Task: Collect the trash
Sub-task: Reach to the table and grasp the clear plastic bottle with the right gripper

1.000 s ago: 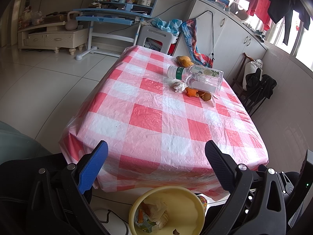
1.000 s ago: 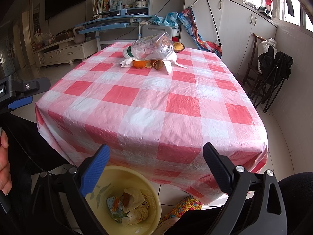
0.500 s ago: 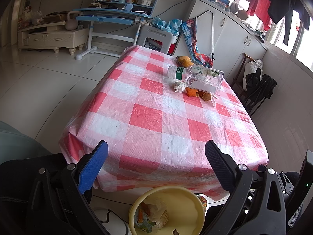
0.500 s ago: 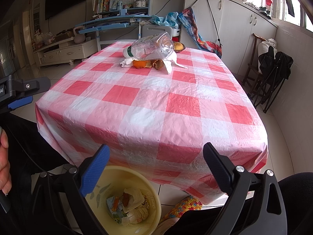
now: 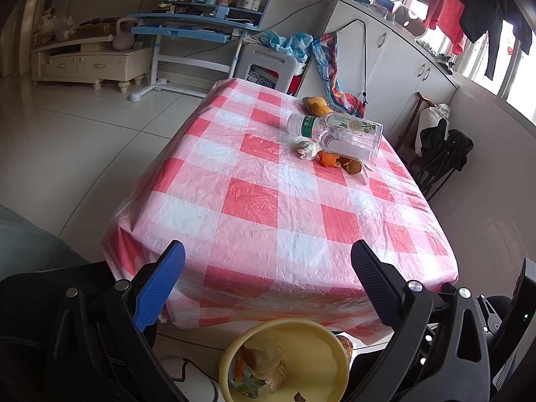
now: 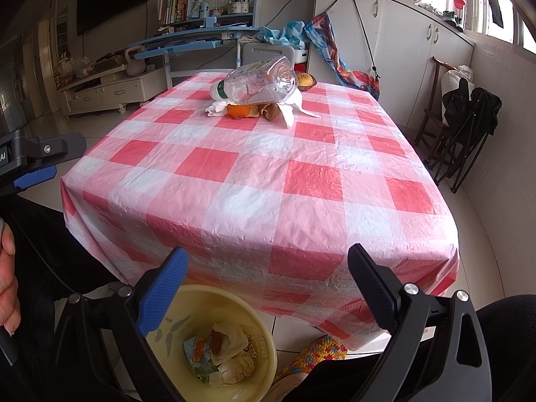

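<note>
I see my left gripper (image 5: 268, 261) and right gripper (image 6: 266, 266) both spread wide with nothing between the fingers, hanging off the near edge of the table in its red-and-white checked plastic cloth (image 6: 301, 181). Below them on the floor stands the pale yellow round plastic bin (image 6: 258, 335), holding crumpled paper and wrappers. The remaining trash lies far across the table: a clear plastic bottle (image 5: 338, 132) on its side over orange peel (image 6: 243, 111) and a white crumpled tissue (image 5: 309, 149).
</note>
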Demonstrator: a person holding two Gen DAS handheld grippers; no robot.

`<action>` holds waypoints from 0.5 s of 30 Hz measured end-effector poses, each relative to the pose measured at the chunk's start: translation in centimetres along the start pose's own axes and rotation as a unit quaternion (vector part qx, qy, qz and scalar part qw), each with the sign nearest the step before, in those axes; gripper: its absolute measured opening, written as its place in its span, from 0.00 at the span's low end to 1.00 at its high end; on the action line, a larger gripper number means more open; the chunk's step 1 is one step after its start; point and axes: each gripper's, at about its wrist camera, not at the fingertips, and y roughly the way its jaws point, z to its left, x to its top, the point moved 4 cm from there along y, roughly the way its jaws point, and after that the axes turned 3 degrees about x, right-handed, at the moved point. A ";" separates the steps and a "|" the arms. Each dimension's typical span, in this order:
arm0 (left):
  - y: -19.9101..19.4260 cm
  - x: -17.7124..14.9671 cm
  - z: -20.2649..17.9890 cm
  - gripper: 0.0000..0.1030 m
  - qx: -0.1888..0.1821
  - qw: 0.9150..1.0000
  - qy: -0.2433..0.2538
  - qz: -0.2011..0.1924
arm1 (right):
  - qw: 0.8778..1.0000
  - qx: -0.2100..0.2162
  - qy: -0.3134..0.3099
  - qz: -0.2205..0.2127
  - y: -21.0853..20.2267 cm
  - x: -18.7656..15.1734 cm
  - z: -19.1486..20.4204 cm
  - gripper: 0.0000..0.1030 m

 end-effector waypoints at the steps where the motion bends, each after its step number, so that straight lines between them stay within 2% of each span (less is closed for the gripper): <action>1: -0.1 0.0 0.1 0.93 -0.004 1.000 -0.006 0.000 | 1.000 0.005 0.004 -0.001 0.0 0.2 -0.1 0.89; 8: -0.9 0.3 1.7 0.93 -0.017 0.998 -0.053 -0.006 | 0.999 0.038 0.025 -0.029 -1.1 2.5 -0.3 0.89; 15: -1.4 1.1 1.9 0.93 -0.018 0.998 -0.056 -0.019 | 0.997 0.069 0.023 -0.032 -0.6 5.8 -1.2 0.89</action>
